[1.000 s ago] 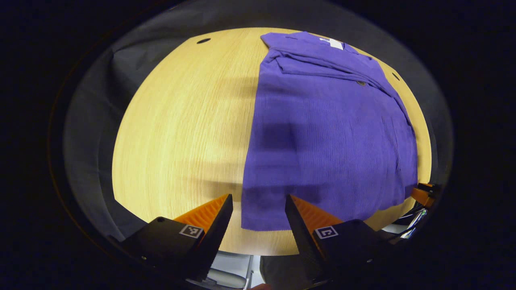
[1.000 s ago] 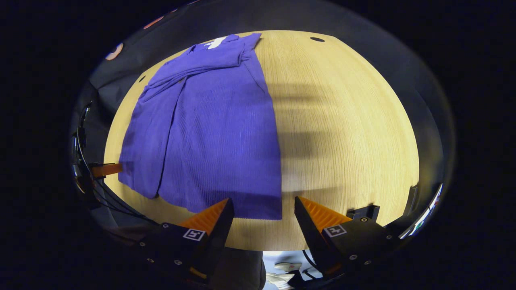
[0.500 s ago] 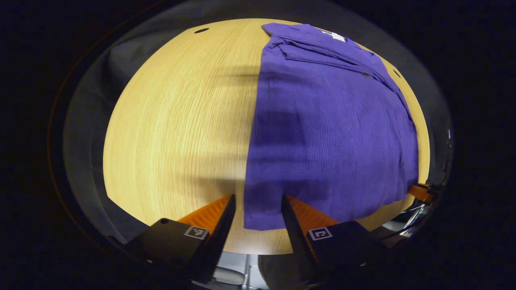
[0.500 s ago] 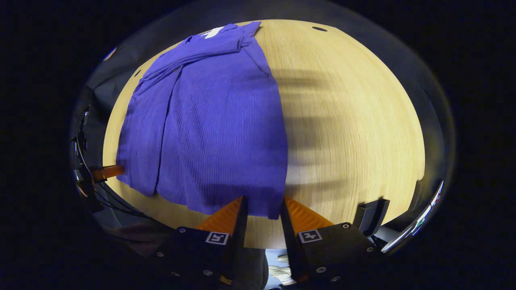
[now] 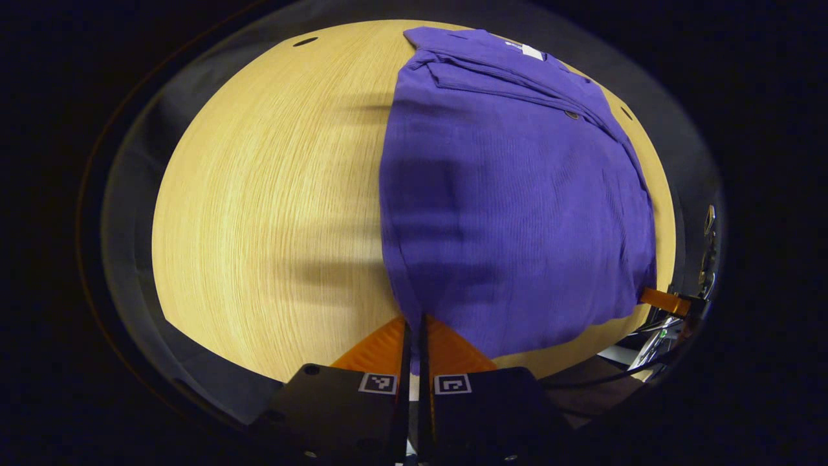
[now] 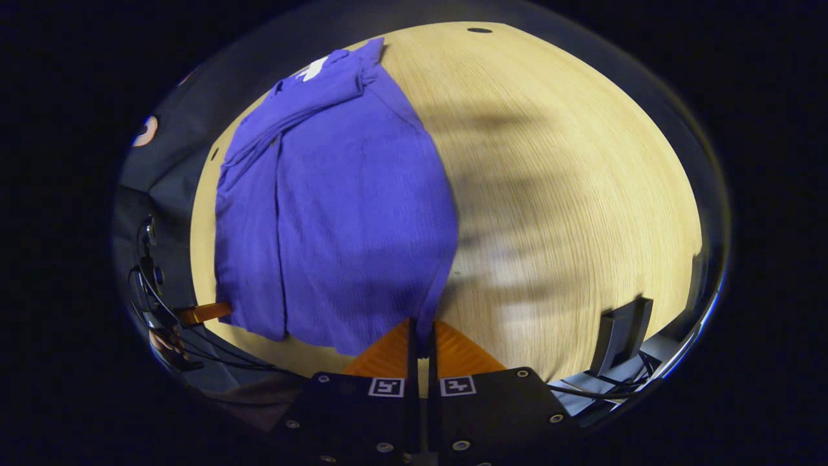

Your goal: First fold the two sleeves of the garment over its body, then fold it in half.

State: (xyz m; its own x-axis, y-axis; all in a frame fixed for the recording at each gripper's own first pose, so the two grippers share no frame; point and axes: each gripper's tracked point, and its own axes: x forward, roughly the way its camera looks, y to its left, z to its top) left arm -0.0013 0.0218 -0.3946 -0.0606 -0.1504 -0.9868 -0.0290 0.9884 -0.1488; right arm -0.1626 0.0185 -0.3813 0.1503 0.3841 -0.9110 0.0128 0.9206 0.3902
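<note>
The purple garment (image 5: 517,194) lies flat on the wooden tabletop (image 5: 259,213), both sleeves judged already folded over its body. Each near hem corner is clamped: one by the left gripper (image 5: 414,336), one by the right gripper (image 6: 422,340). The halving fold remains undone.

I see a pale wooden table (image 5: 259,213) with fine straight grain running across it, its top lit brightly from above and crossed by soft blurred bands of shadow. A small dark oval hole (image 5: 305,41) sits near its far edge (another one (image 6: 479,30) shows in the right gripper view). Dark cloth (image 5: 139,149) hangs behind the table as the booth's wall. Black cables (image 6: 194,346) trail off beside the near edge.
</note>
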